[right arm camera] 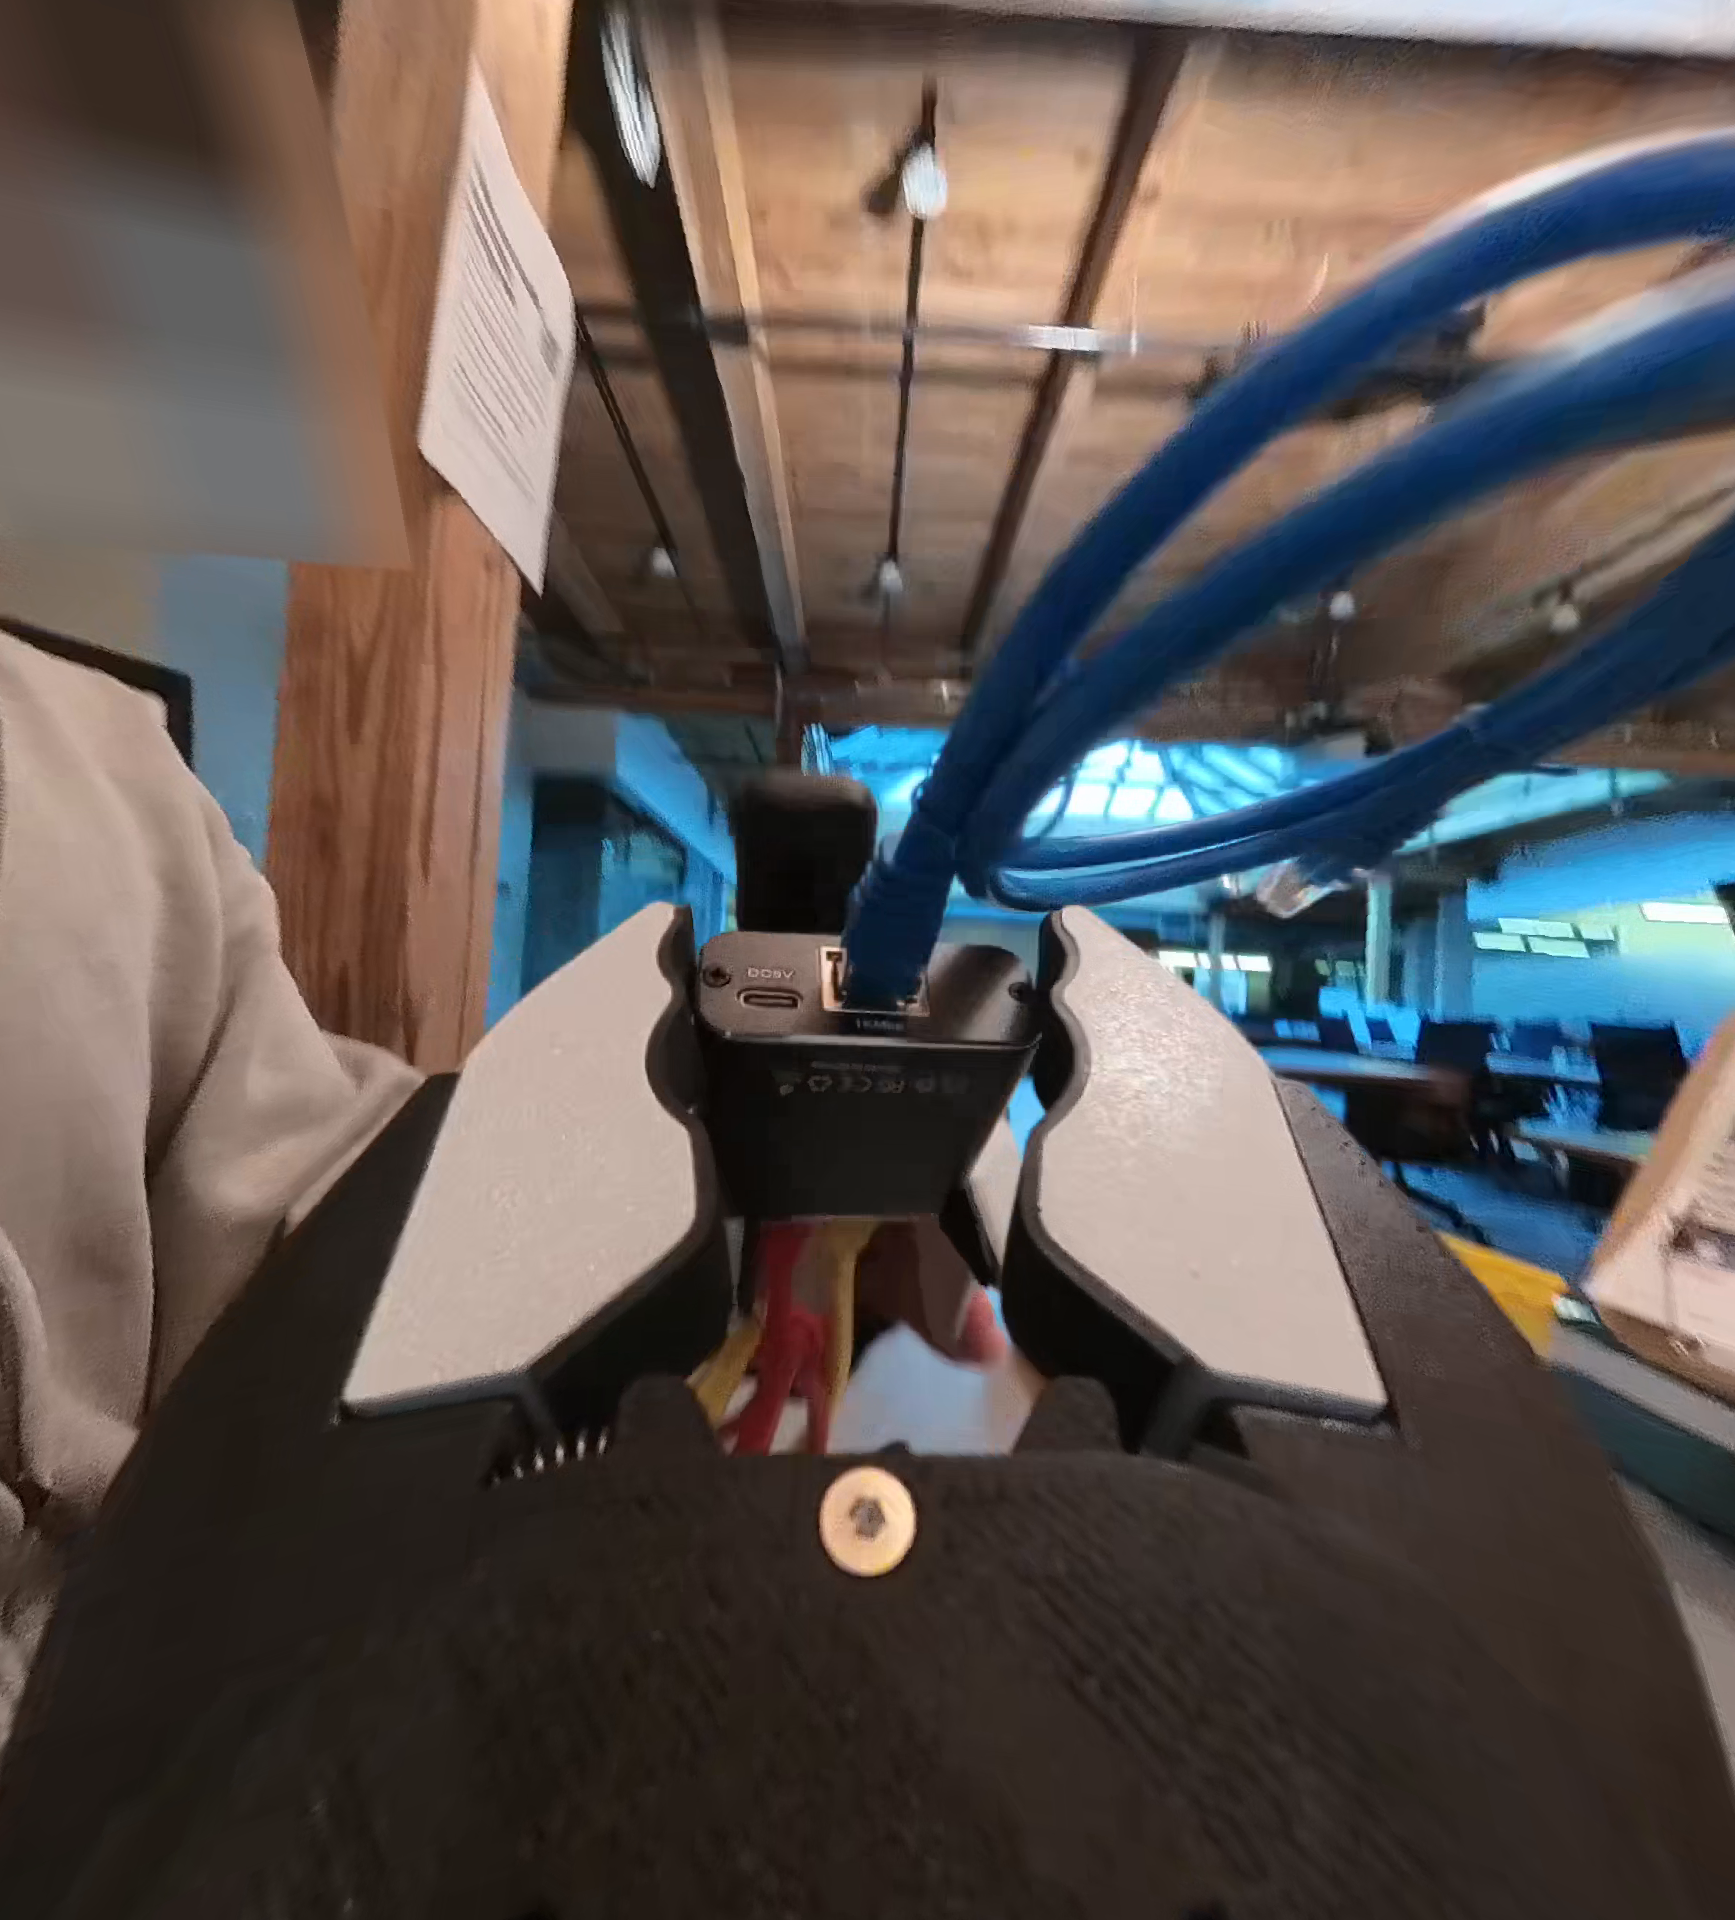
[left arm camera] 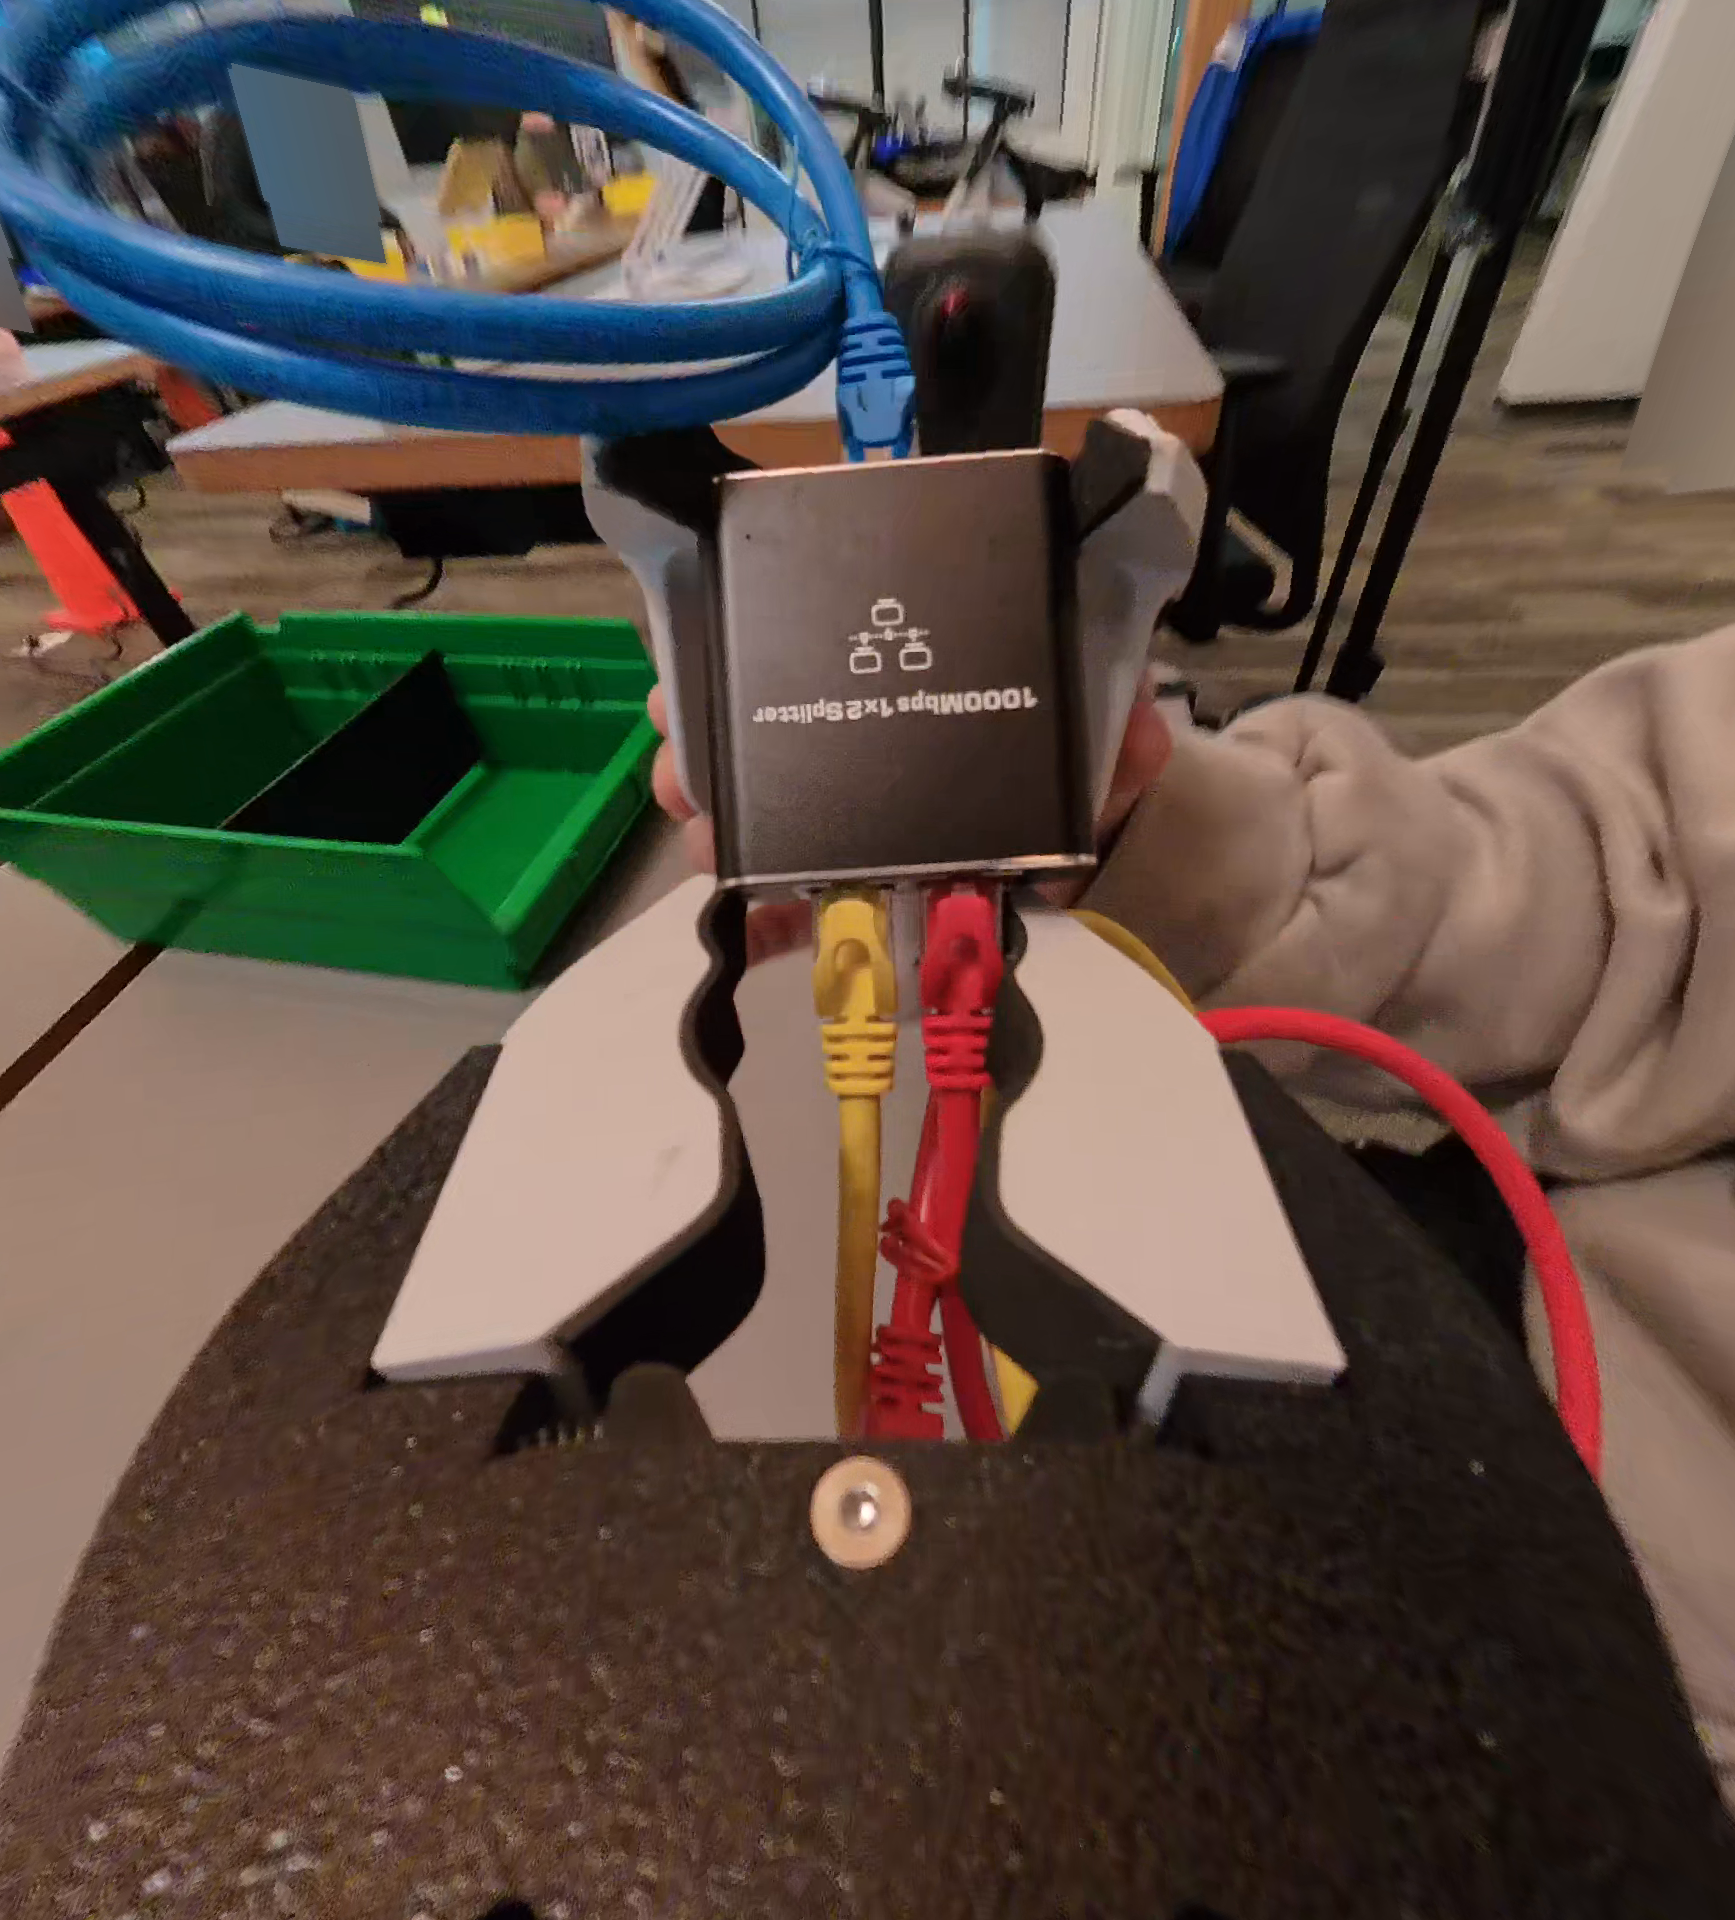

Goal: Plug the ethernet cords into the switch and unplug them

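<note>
So, nearest to me, my left gripper (left arm camera: 868,966) stands open, its jaws either side of the yellow cord (left arm camera: 855,1039) and the red cord (left arm camera: 958,1039) just short of the switch (left arm camera: 894,665). As far as I can tell it touches neither cord and holds nothing. Both cords run forward between the jaws, and their plugs sit side by side in the two ports on the near end of the switch, yellow to the left of red. The switch itself is lifted off the desk (left arm camera: 167,1195), clamped by its two long sides in my right gripper (right arm camera: 868,997), which is closed firmly on it. At the far end of the switch the blue cord (left arm camera: 873,374) is plugged into the single port there, and its coils loop up and away beyond the switch. To the left of the switch and lower down, a green bin (left arm camera: 343,831) rests on the desk. I judge the plugging half of the task done, since all three cords look seated, though I cannot see whether each latch has caught. The unplugging is what remains, and none of it has begun. With my left gripper placed as it is, the yellow or the red plug seems the likely first one to come out.
</note>
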Motion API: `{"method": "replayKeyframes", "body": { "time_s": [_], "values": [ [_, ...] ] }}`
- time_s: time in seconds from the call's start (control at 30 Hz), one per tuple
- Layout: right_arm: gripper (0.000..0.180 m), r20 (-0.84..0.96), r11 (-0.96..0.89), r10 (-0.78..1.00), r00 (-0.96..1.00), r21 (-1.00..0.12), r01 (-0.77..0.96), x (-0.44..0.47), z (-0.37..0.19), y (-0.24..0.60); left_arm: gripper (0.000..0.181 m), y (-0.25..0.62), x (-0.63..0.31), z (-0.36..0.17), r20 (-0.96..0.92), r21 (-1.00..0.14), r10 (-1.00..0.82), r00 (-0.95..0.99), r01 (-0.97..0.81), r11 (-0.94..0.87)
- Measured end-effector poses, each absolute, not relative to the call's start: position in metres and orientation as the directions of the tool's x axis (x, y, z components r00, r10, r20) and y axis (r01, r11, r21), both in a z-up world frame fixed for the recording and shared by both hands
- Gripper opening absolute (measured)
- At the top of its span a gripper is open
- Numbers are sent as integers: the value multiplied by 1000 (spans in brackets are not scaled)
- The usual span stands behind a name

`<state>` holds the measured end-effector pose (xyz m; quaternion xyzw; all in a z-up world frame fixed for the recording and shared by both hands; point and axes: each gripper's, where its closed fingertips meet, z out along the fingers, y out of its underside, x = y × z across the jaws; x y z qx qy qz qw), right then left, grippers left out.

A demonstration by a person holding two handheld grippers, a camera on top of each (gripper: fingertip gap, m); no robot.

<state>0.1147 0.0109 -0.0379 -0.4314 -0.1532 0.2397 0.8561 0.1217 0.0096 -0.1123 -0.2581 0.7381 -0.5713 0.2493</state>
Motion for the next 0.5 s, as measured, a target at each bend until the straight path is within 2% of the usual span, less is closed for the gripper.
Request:
{"method": "replayKeyframes", "body": {
  "time_s": [0.1, 0.2, 0.3, 0.4, 0.5],
  "values": [
    [62, 70, 434, 463, 884, -887, -157, 122, -50, 17, 44, 25, 124, -116, -137, -928, -685, -716, -150, 342],
    [68, 77, 424, 396, 915, -899, -108, 131, -51, 18, 44, 36, 121, -115, -163, -870, -681, -714, -222, 441],
    [72, 80, 483, 418, 905, -863, -147, 123, -45, 19, 44, 31, 116, -115, -143, -827, -641, -754, -264, 496],
    [69, 49, 546, 462, 885, -802, -240, 122, -39, 15, 45, 28, 116, -114, -141, -808, -628, -765, -277, 520],
    [53, 146, 595, 444, 884, -786, -169, 116, -41, 10, 45, 29, 116, -116, -161, -793, -622, -766, -275, 544]
  ]
}}
